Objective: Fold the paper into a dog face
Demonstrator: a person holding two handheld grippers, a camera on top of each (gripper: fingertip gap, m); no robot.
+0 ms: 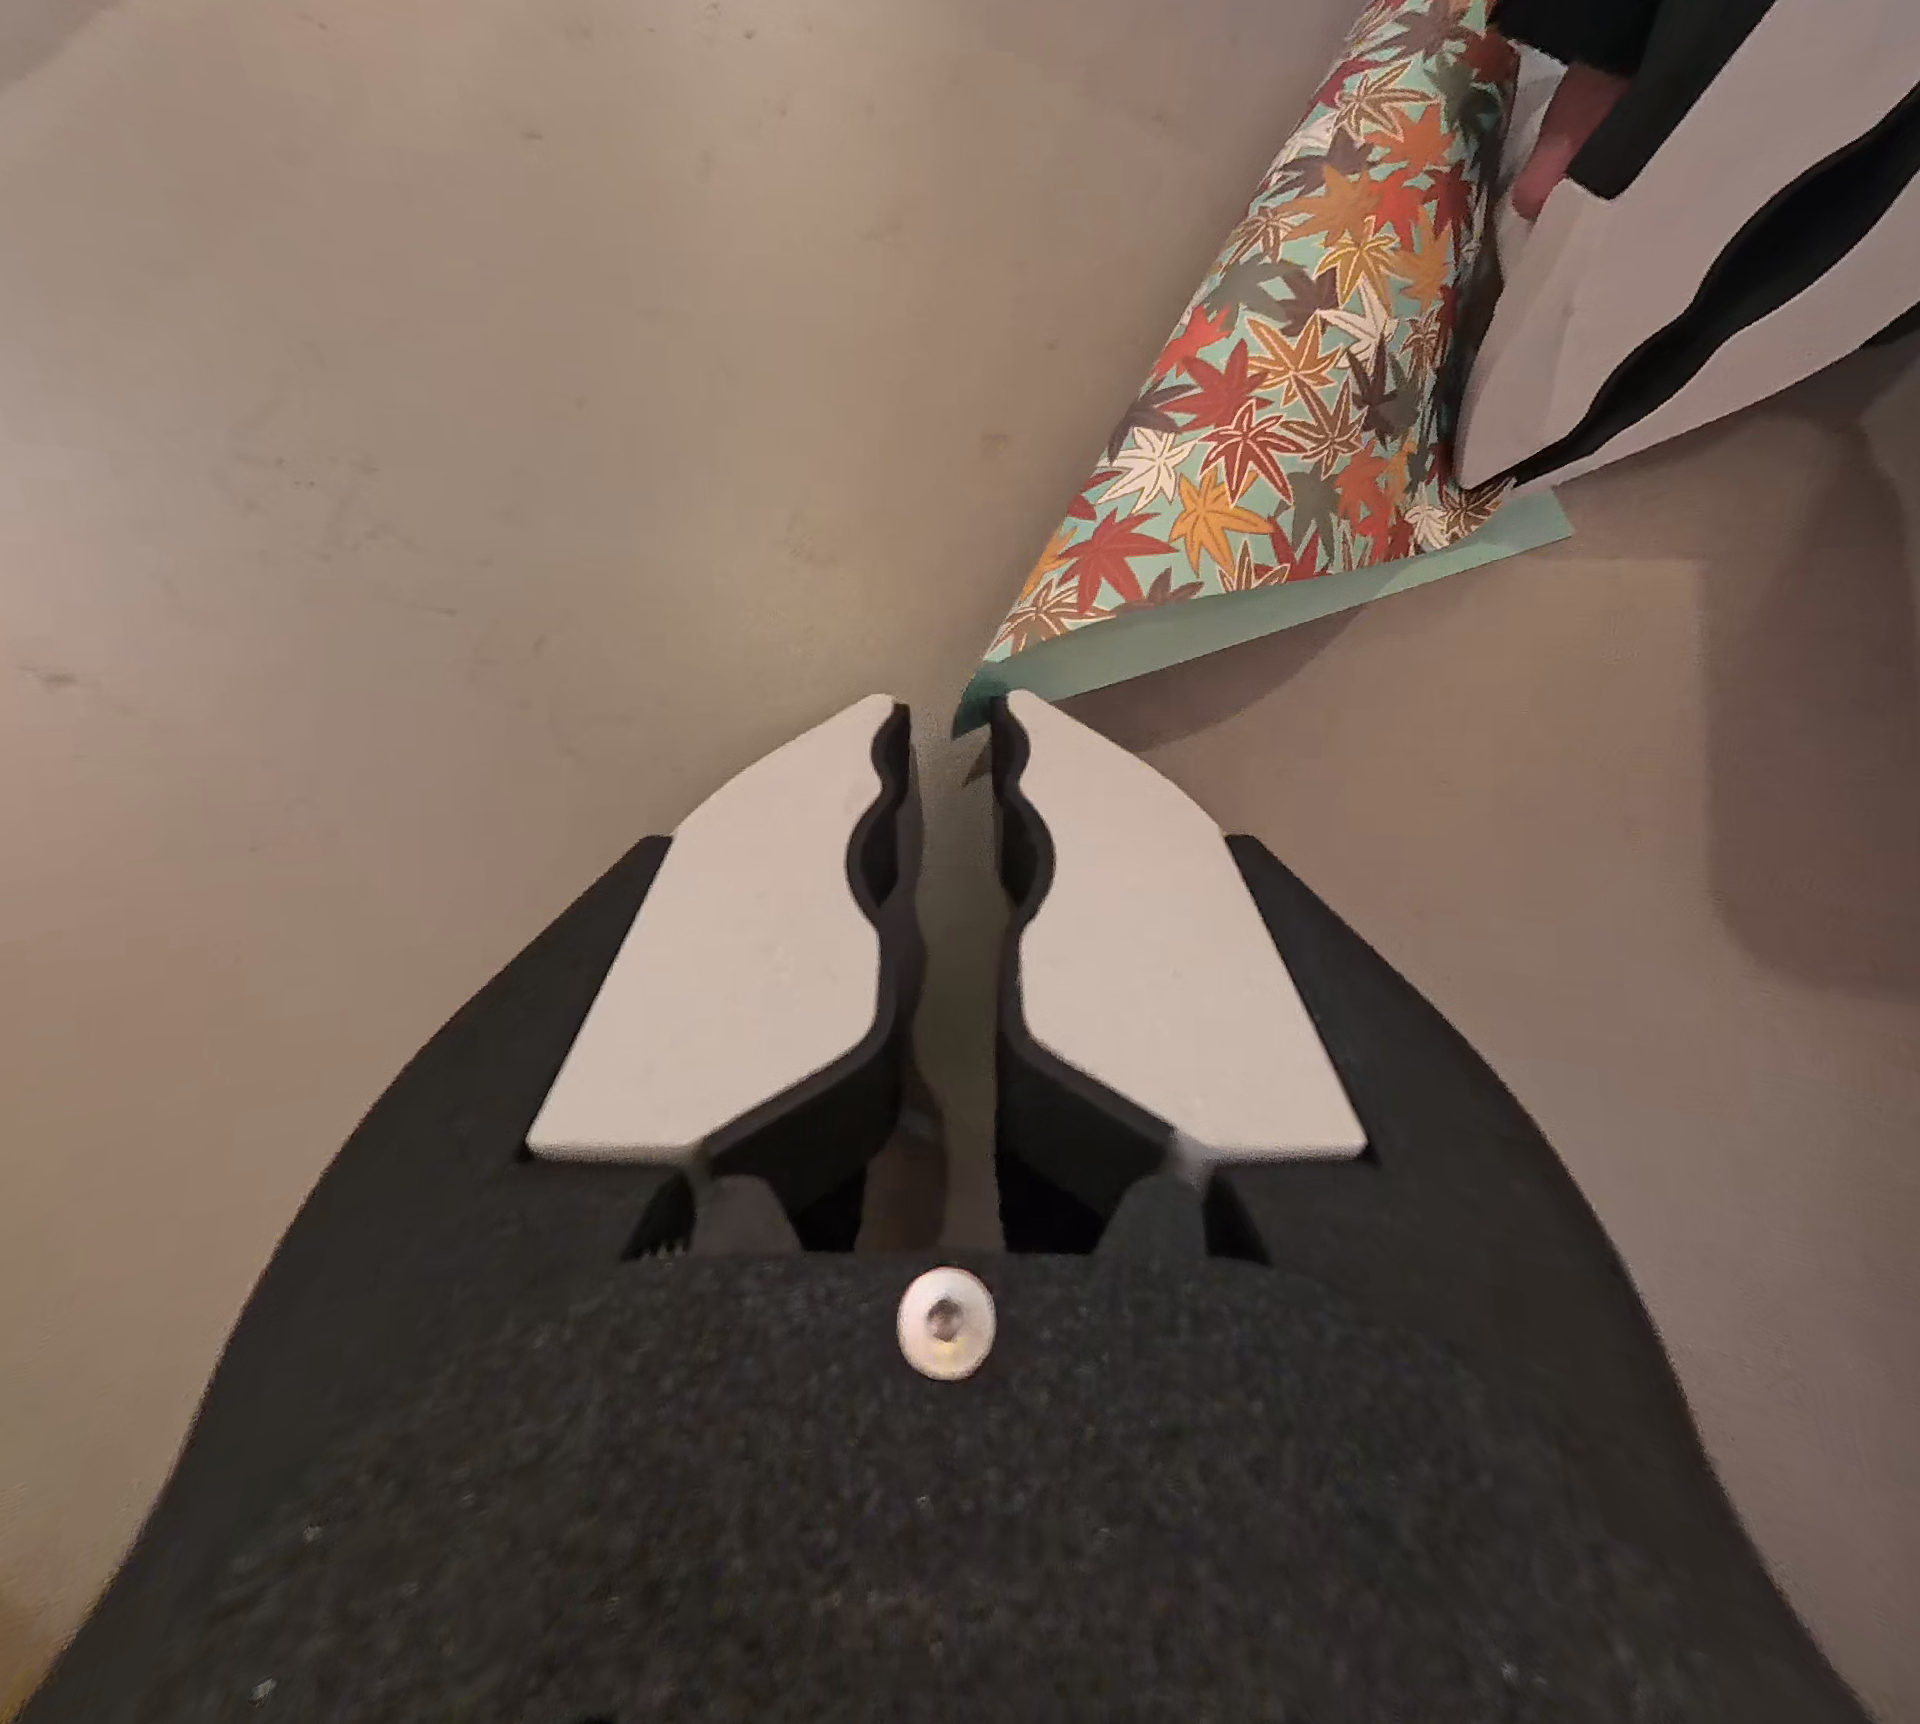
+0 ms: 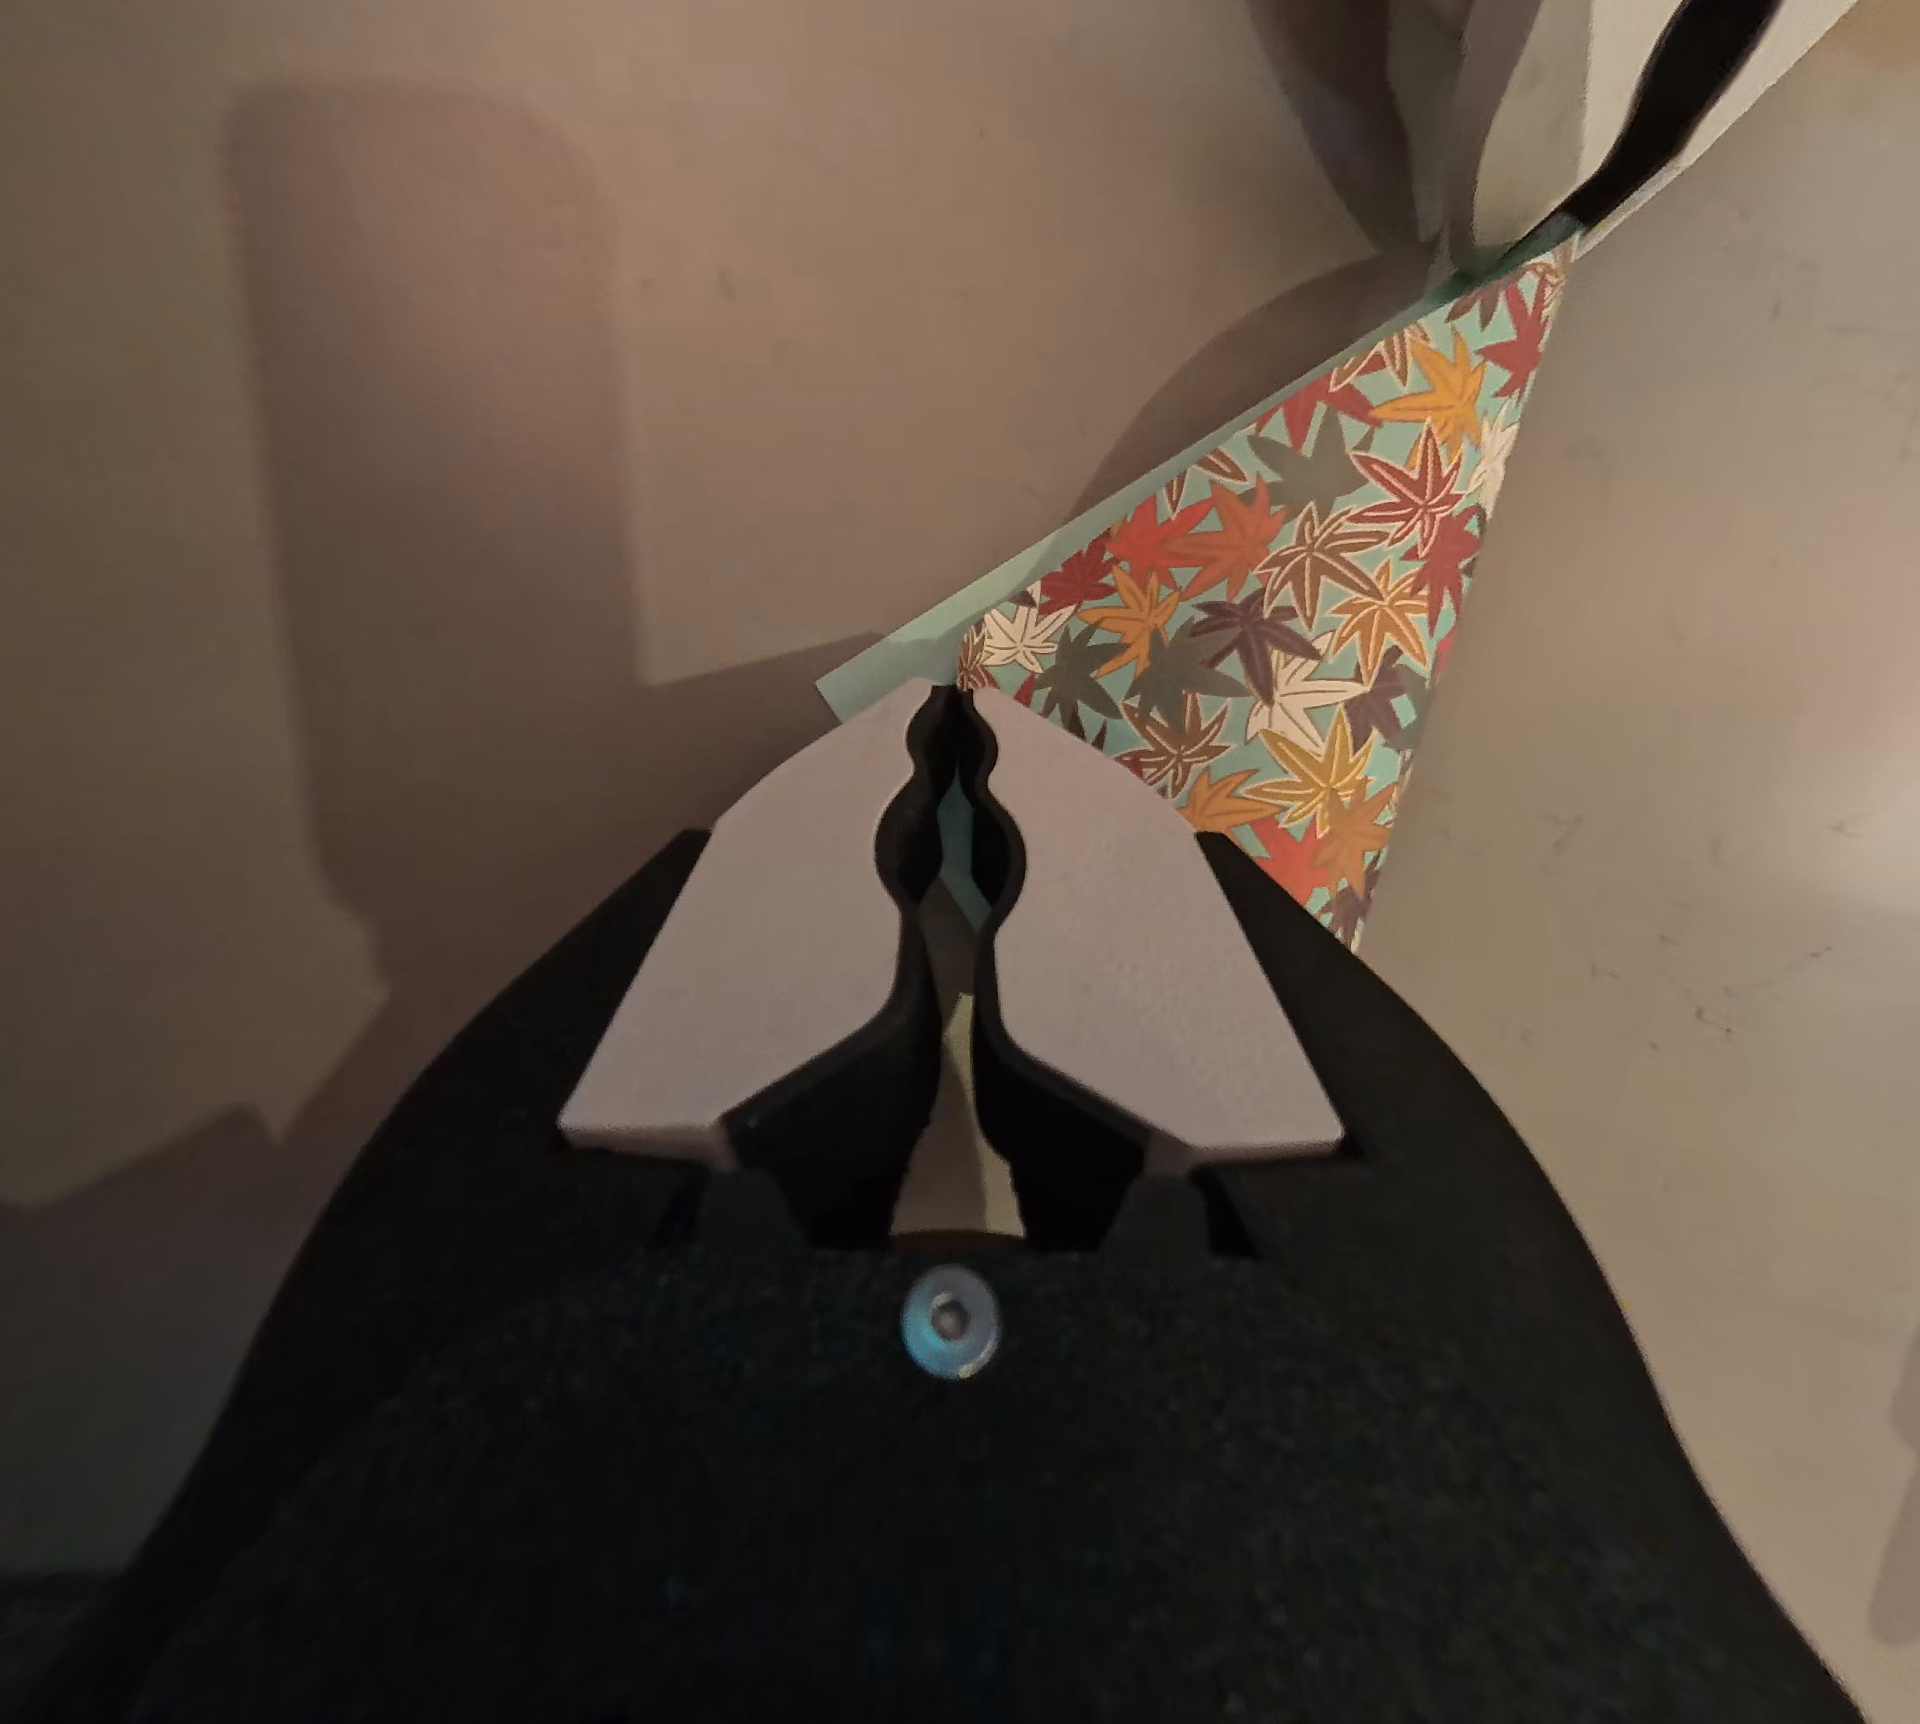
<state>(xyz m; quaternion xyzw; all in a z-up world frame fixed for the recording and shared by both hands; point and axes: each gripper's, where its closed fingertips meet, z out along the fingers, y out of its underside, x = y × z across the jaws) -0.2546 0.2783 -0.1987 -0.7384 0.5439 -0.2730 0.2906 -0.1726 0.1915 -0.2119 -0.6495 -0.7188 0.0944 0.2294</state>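
The paper (image 1: 1299,386) is folded into a triangle on the table, with an autumn-leaf print on top and a plain teal edge of the lower layer showing. My left gripper (image 1: 951,718) is narrowly open, and the paper's near corner lies in the gap at its tips. My right gripper (image 2: 951,698) is shut on the opposite corner of the paper (image 2: 1299,594) and lifts the upper layer into a curl. In the left wrist view, the right gripper (image 1: 1496,479) shows at the upper right. In the right wrist view, the left gripper (image 2: 1558,220) shows at the top right.
The beige table (image 1: 520,324) spreads to the left of the paper. A person's hand (image 1: 1558,147) holds the right gripper at the upper right. In the right wrist view, gripper shadows fall on the table (image 2: 1714,739) at the left. One gripper's finger ends stand about 12 cm off the other's.
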